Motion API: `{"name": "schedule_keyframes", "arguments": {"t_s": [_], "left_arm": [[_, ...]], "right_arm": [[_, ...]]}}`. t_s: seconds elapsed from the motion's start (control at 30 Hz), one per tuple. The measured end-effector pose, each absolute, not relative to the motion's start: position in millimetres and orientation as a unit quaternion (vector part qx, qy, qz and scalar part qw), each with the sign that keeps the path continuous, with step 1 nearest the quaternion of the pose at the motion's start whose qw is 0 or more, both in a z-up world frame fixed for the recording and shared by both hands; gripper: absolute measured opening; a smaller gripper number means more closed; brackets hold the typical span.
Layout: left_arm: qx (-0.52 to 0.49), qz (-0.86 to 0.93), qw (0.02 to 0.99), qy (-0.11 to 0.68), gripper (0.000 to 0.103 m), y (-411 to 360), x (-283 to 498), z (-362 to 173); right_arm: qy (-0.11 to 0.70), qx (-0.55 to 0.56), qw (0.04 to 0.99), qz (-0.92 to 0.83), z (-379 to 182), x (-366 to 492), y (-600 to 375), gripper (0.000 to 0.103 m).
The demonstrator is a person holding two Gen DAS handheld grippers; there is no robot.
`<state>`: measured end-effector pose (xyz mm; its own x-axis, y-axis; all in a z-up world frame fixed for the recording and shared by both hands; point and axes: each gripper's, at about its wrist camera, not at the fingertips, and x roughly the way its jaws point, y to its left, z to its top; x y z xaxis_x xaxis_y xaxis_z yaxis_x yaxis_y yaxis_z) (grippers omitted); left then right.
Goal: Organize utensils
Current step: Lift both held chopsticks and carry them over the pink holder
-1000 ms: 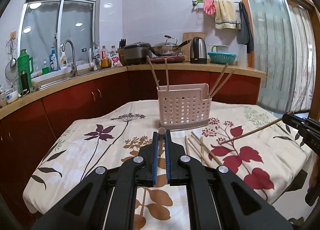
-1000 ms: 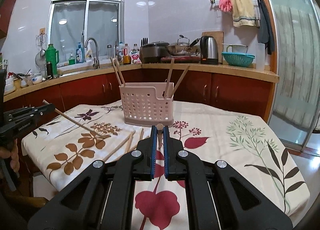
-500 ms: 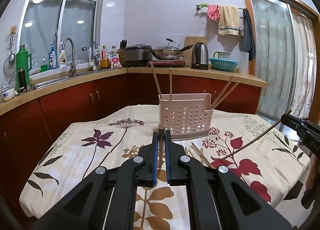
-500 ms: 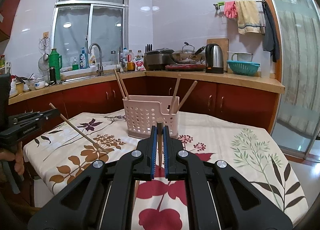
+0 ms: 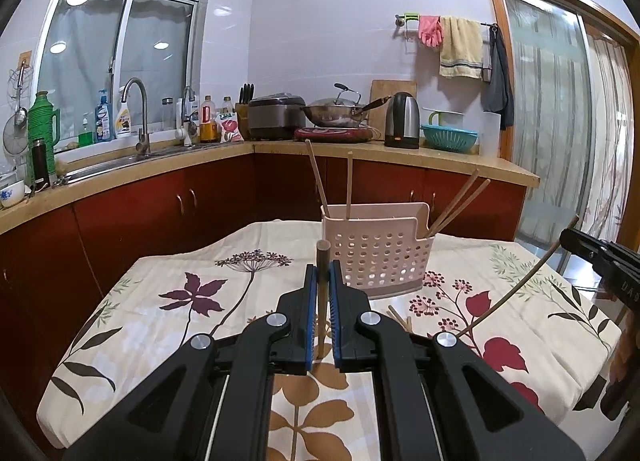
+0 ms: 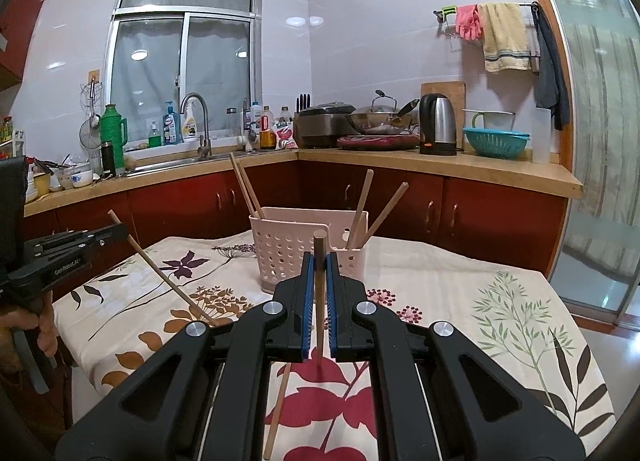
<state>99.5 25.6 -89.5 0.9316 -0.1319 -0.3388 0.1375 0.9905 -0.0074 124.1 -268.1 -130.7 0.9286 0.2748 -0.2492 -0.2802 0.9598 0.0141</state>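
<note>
Each claw is clamped on one thin wooden chopstick, held above a worktop [image 5: 168, 317] draped in a cloth printed with leaves and flowers. The left claw [image 5: 323, 285] grips its chopstick [image 5: 322, 261] upright between blue pads; the right claw [image 6: 319, 281] does likewise with a second chopstick [image 6: 319, 257]. The lower ends pass behind the claw bodies. Ahead stands a pale pink perforated plastic basket [image 5: 378, 257], four chopsticks leaning out of it. Loose chopsticks [image 5: 400, 319] on the cloth are mostly hidden. Behind it, red kitchen cabinets [image 5: 160, 213].
</note>
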Motion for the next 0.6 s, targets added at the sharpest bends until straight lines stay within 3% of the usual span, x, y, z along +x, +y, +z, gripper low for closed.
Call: {"name": "schedule_keyframes", "arguments": {"t_s": [0.6], "left_arm": [[0.003,-0.113,0.987,0.115,0.007,11,118,-42]], "right_arm": [[0.071,-0.001,0.985,0.156,-85,140,-271,0.006]]}}
